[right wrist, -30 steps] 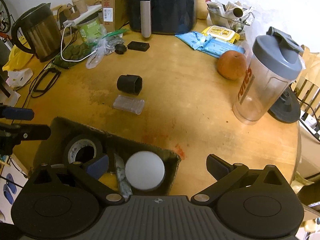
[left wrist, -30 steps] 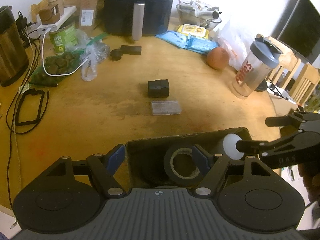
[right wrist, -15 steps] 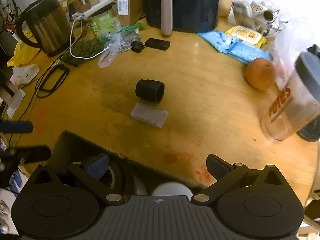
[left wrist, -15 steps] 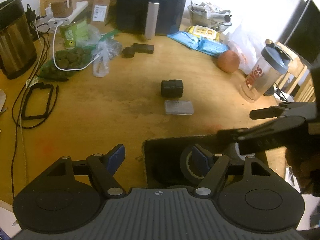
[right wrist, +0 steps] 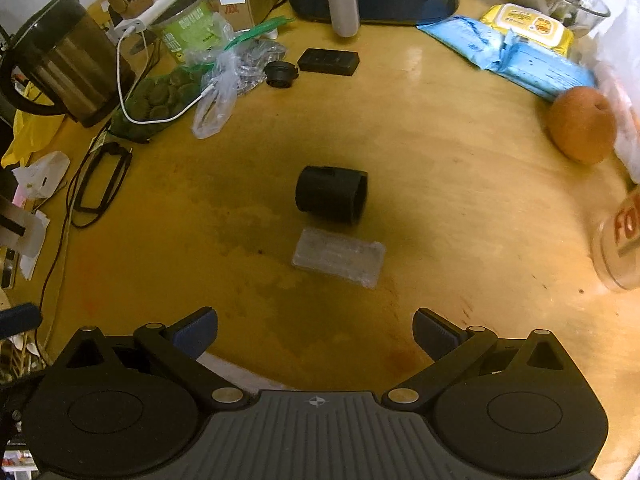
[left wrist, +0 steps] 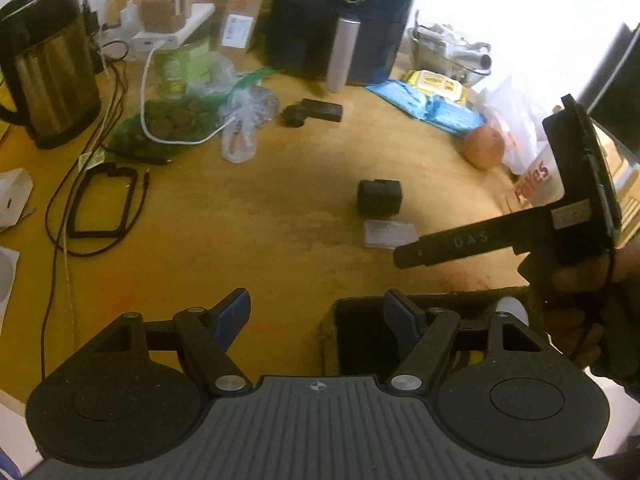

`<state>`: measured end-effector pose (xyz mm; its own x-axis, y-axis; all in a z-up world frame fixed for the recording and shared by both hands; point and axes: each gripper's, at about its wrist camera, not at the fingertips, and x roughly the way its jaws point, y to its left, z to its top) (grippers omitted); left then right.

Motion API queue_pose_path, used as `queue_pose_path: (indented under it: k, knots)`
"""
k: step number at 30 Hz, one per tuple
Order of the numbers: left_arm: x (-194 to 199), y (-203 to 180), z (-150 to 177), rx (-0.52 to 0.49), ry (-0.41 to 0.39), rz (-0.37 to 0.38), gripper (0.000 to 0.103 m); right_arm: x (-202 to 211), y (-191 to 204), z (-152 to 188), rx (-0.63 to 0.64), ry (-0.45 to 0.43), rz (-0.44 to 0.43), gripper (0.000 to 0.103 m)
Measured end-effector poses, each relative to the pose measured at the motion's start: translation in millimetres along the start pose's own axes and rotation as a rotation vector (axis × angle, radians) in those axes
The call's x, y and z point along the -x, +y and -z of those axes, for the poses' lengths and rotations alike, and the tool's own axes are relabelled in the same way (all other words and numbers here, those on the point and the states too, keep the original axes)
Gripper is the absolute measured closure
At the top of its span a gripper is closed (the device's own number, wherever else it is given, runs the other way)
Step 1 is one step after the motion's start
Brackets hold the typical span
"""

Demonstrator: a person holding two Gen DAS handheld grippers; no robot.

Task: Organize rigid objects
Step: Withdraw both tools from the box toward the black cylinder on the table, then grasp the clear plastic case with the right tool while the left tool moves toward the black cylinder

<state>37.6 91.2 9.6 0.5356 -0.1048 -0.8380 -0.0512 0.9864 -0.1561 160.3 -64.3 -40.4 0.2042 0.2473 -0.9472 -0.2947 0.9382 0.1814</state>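
Wooden table (right wrist: 460, 184): black cylinder (right wrist: 332, 194) lying on its side at centre. Clear plastic case (right wrist: 339, 257) flat just in front of the cylinder, apart from it. Cardboard box (left wrist: 400, 308) nearer than the cylinder, white ball (left wrist: 512, 310) inside. Orange fruit (right wrist: 582, 124) well right of the cylinder. Left gripper (left wrist: 316, 314): jaws released, empty, right finger over the box. Right gripper (right wrist: 316, 330): jaws spread, empty, short of the case.

- One black cylinder (right wrist: 331, 194) lay mid-frame.
- One clear plastic case (right wrist: 338, 257) sat below it.
- One orange fruit (right wrist: 581, 125), right.
- One kettle (right wrist: 60, 60), upper left.
- Two blue packets (right wrist: 516, 56), upper right.
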Motion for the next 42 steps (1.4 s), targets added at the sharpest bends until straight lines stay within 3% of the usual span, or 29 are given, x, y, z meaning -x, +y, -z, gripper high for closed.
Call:
queue_pose_path:
  k: [8, 19, 25, 28, 32, 42]
  knots:
    - [0, 23, 3, 0.051, 0.017, -0.016, 0.030, -32, 2, -14, -0.093, 0.010, 0.091, 0.000]
    - [4, 44, 8, 0.103, 0.018, -0.027, 0.030, -63, 12, -27, -0.130, 0.001, 0.234, 0.002]
    - [5, 53, 12, 0.123, 0.024, -0.039, 0.030, -77, 16, -29, -0.180, 0.018, 0.294, 0.012]
    - [6, 54, 12, 0.129, 0.020, -0.041, 0.030, -76, 18, -29, -0.199, 0.008, 0.300, 0.015]
    - [5, 54, 11, 0.126, 0.023, -0.041, 0.030, -71, 22, -27, -0.202, -0.011, 0.299, 0.033]
    - [1, 47, 8, 0.098, 0.022, -0.020, 0.030, -63, 14, -25, -0.214, -0.003, 0.236, 0.033]
